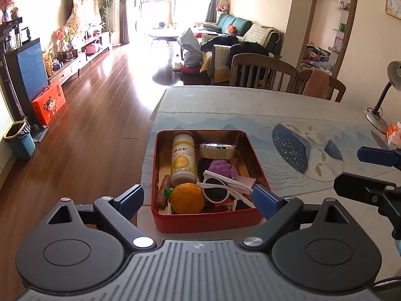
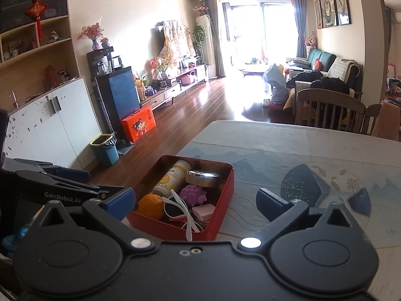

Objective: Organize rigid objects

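A red tin box point(image 1: 205, 222) stands at the table's near left corner; it also shows in the right wrist view point(image 2: 223, 195). It holds a white and yellow bottle point(image 1: 183, 159), a gold round tin point(image 1: 218, 150), a purple ball point(image 1: 221, 166), white sunglasses point(image 1: 220, 190), an orange point(image 1: 186, 198) and a pink case point(image 2: 203, 212). My left gripper point(image 1: 200, 200) is open and empty, its fingers on either side of the box's near end. My right gripper point(image 2: 195, 202) is open and empty, just behind the box; it shows at the right edge of the left wrist view point(image 1: 371, 173).
The table point(image 1: 275, 105) has a blue painted cover. A desk lamp point(image 1: 383, 100) stands at the right. Wooden chairs point(image 1: 263, 70) line the far side. The table's left edge drops to a wooden floor point(image 1: 87, 130) with a blue bin point(image 1: 20, 140).
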